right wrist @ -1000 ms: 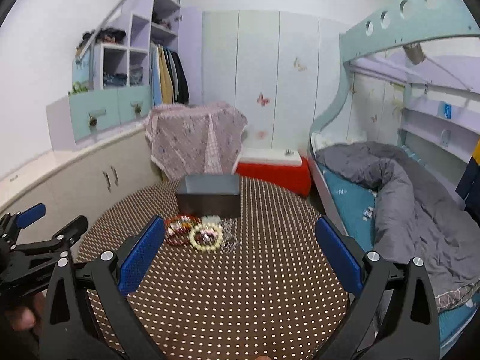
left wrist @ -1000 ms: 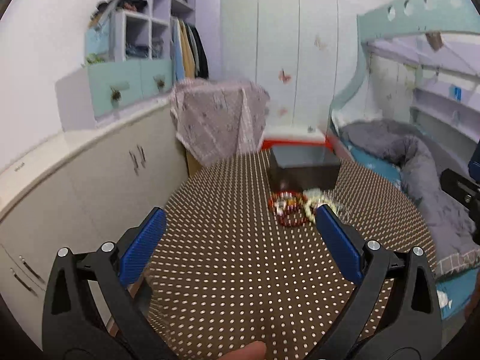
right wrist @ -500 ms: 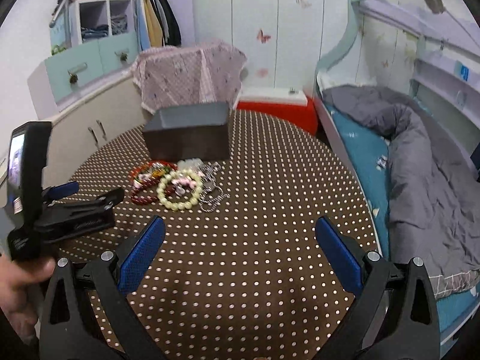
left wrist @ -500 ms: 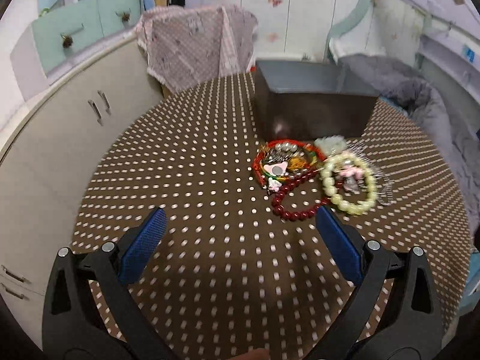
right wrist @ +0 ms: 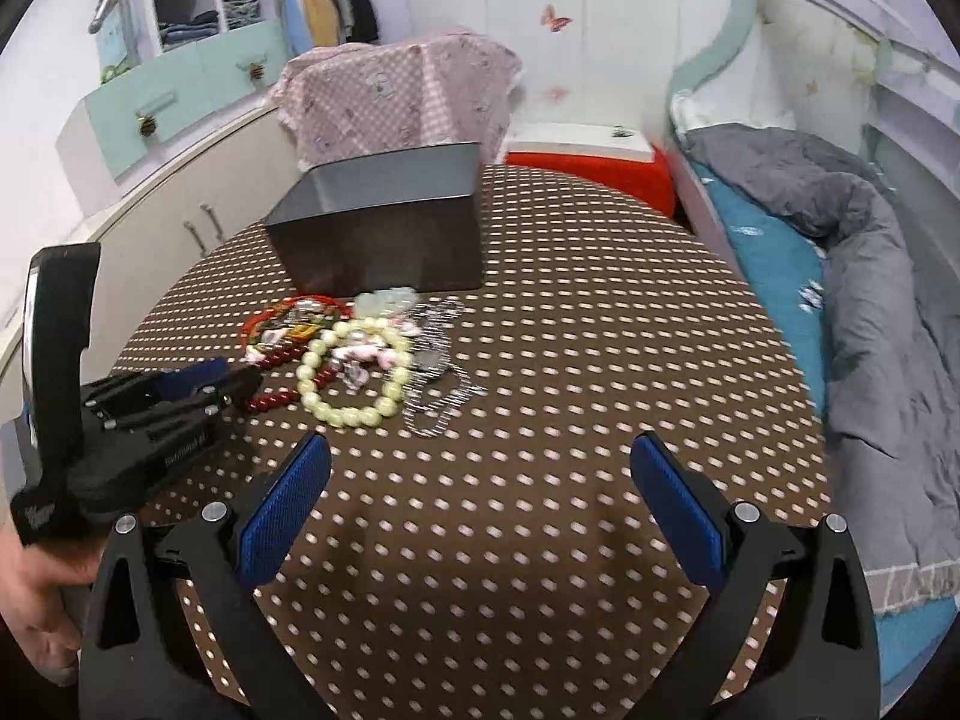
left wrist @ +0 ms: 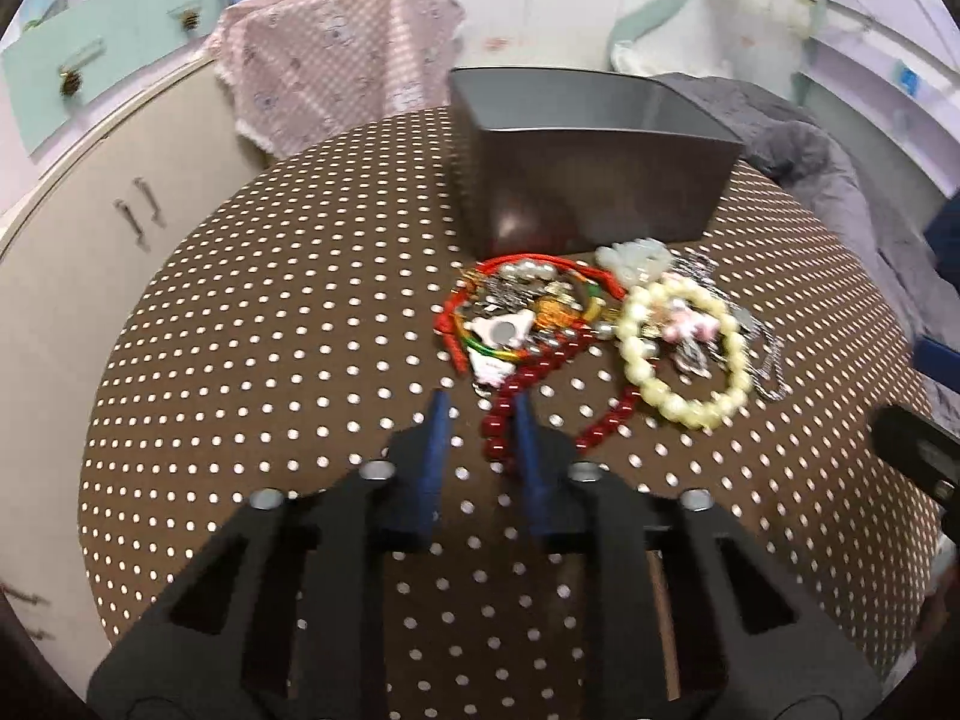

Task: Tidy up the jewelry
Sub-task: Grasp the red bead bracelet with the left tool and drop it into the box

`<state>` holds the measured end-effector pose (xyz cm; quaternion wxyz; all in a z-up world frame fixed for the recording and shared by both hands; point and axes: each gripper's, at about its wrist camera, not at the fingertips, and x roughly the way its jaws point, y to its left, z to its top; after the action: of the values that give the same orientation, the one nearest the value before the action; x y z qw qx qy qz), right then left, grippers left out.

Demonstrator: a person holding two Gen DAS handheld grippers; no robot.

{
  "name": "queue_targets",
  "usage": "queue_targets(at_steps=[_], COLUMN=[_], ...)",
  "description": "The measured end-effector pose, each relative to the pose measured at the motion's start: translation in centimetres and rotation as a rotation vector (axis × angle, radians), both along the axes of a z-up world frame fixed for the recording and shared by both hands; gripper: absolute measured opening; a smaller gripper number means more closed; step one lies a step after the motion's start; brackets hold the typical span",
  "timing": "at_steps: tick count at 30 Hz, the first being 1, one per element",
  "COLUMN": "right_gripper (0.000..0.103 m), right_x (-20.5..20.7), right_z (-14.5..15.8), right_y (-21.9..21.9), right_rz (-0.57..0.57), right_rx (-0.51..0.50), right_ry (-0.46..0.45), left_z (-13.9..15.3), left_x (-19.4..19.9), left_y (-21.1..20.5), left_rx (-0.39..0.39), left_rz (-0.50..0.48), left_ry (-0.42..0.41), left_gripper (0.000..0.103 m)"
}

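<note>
The left gripper (left wrist: 477, 414) has its 2 blue fingers narrowed to a slim gap beside the near end of the dark red bead bracelet (left wrist: 540, 378), though whether they pinch the beads cannot be told. The right gripper (right wrist: 480, 480) hangs wide open over the polka-dot tablecloth (right wrist: 600, 360). At its 11 o'clock lies the jewelry heap, with a cream pearl bracelet (right wrist: 354, 372) and a silver chain (right wrist: 438, 384), just in front of the open grey box (right wrist: 384, 234).
</note>
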<state>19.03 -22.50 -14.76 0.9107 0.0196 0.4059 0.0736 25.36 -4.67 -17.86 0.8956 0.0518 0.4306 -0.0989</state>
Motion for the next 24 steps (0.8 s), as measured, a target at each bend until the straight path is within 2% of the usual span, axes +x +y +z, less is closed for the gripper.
queue_targets(at_steps=[2, 4, 5, 7, 11, 13, 14, 16, 18, 21, 24], right_gripper=[0.093, 0.079, 0.076, 0.062, 0.050, 0.033, 0.029, 0.008, 0.008, 0.008, 0.008], right_x=[0.4, 0.8, 1.1, 1.6, 2.8, 4.0, 4.0, 4.0, 3.7, 3.2, 3.1], right_z=[-0.1, -0.3, -0.4, -0.7, -1.3, -3.1, -3.0, -2.9, -1.9, 0.6, 3.1], right_y=[0.7, 1.8, 2.3, 3.4, 6.3, 7.8, 7.9, 7.4, 6.2, 3.8, 1.7], right_rz=[0.038, 0.085, 0.113, 0.169, 0.288, 0.315, 0.323, 0.316, 0.308, 0.302, 0.295], right_rx=[0.005, 0.003, 0.007, 0.016, -0.035, -0.130, -0.134, -0.121, -0.089, 0.053, 0.138], right_ry=[0.002, 0.007, 0.012, 0.012, 0.005, 0.061, 0.039, 0.058, 0.044, 0.010, -0.023], left_z=[0.1, 0.3, 0.5, 0.9, 1.6, 1.9, 2.2, 2.5, 3.2, 4.3, 5.6], left_x=[-0.7, -1.5, -1.5, -1.9, -3.1, -2.9, -3.0, -3.2, -3.3, -3.5, -3.7], left_y=[0.5, 1.3, 1.7, 2.6, 3.0, 3.5, 3.6, 3.7, 3.6, 3.8, 3.6], left_rx=[-0.051, -0.095, -0.095, -0.099, -0.123, -0.138, -0.148, -0.156, -0.168, -0.186, -0.209], left_rz=[-0.021, -0.032, -0.033, -0.031, -0.027, -0.024, -0.025, -0.032, -0.039, -0.054, -0.072], left_ry=[0.013, 0.017, 0.015, 0.009, 0.003, -0.001, -0.005, -0.017, -0.032, -0.058, -0.092], left_gripper=[0.009, 0.008, 0.008, 0.008, 0.008, 0.008, 0.008, 0.008, 0.008, 0.008, 0.008])
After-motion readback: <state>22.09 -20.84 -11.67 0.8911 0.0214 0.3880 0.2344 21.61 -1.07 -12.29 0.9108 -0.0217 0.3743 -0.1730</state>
